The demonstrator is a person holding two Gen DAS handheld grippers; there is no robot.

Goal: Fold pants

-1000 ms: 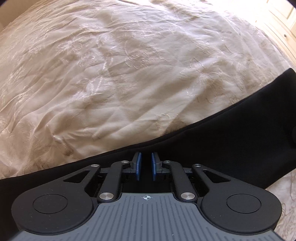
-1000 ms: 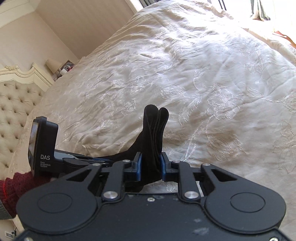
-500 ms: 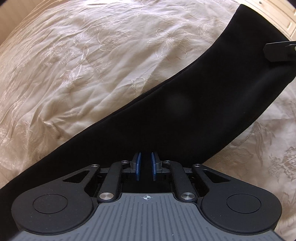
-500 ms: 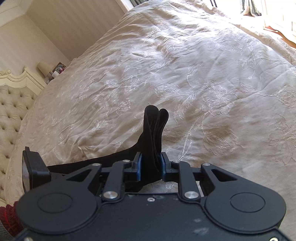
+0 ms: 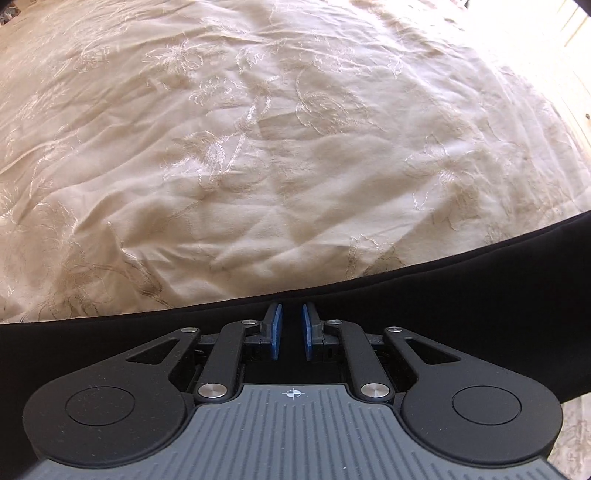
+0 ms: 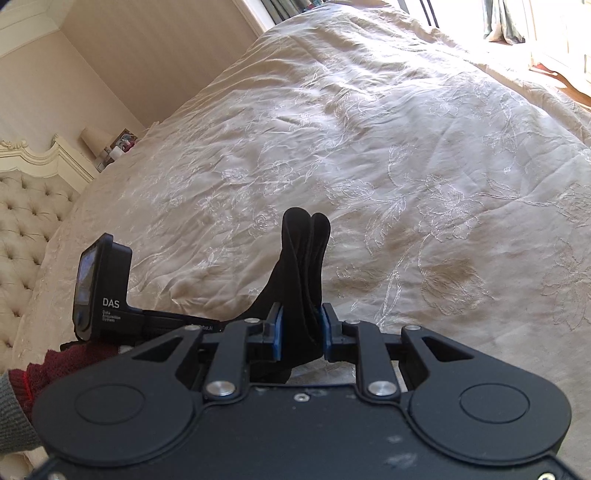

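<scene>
The black pants [image 5: 461, 288] stretch as a dark band across the bottom of the left wrist view, over a cream embroidered bedspread [image 5: 258, 147]. My left gripper [image 5: 290, 314] is shut on the pants' edge, its blue pads close together with black cloth between them. In the right wrist view my right gripper [image 6: 299, 317] is shut on a bunched fold of the pants [image 6: 304, 251] that sticks up past the fingers. The left gripper's body [image 6: 103, 288] shows at the left of that view.
The bedspread [image 6: 406, 166] fills both views. A tufted cream headboard [image 6: 26, 221] and a bedside table with a lamp [image 6: 96, 138] stand at the left. A bright window [image 6: 517, 22] lies beyond the bed's far end. A red-sleeved hand [image 6: 55, 365] holds the left gripper.
The left gripper has swung so the pants again lie as a low band along the view's bottom. In the right view the left gripper's body has come back up at the left.
</scene>
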